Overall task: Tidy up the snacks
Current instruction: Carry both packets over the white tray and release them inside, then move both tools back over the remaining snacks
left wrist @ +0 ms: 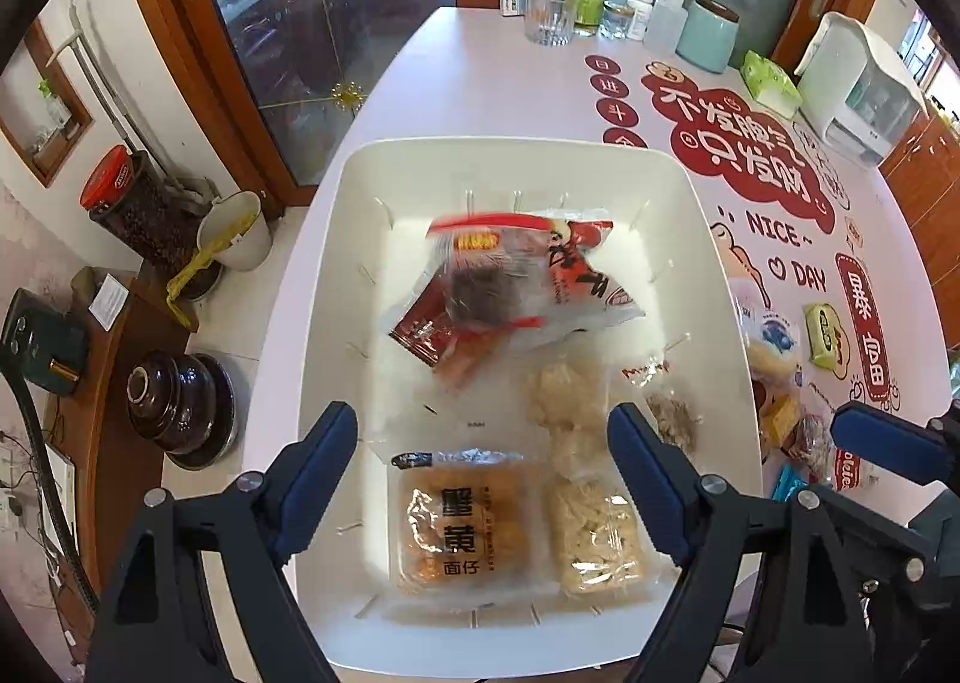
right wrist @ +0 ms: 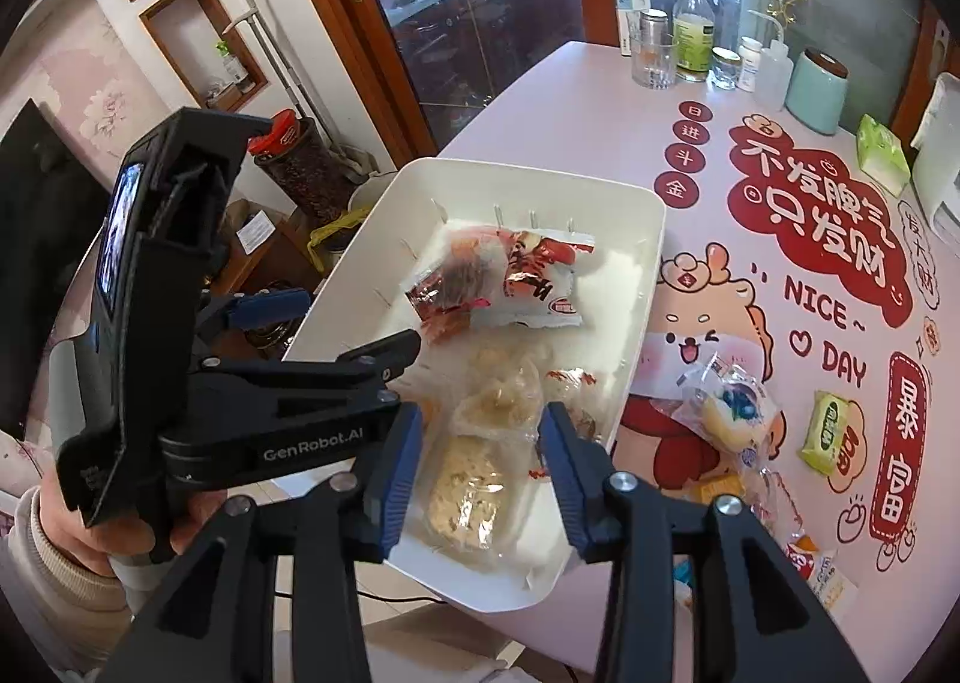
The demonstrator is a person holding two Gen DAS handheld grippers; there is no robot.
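A white bin (left wrist: 360,239) (right wrist: 636,239) on the pink table holds several snack packs. A red-and-clear pack (left wrist: 510,281) (right wrist: 510,281) lies at its far end. A pastry pack with black characters (left wrist: 459,527) and pale puffed packs (left wrist: 594,527) (right wrist: 468,491) lie at the near end. My left gripper (left wrist: 480,479) (right wrist: 336,323) is open and empty above the bin's near end. My right gripper (right wrist: 477,479) is open and empty over the bin's near right corner; one finger (left wrist: 882,443) shows in the left wrist view. Loose snacks lie on the table right of the bin: a blueberry bun pack (right wrist: 729,413) (left wrist: 774,347) and a green pack (right wrist: 831,431) (left wrist: 822,335).
Bottles, a glass (left wrist: 549,20) and a teal canister (left wrist: 708,35) (right wrist: 816,89) stand at the table's far end, with a white appliance (left wrist: 858,89) at far right. Left of the table are a jar with a red lid (left wrist: 132,203), a dark pot (left wrist: 174,395) and a glass cabinet door.
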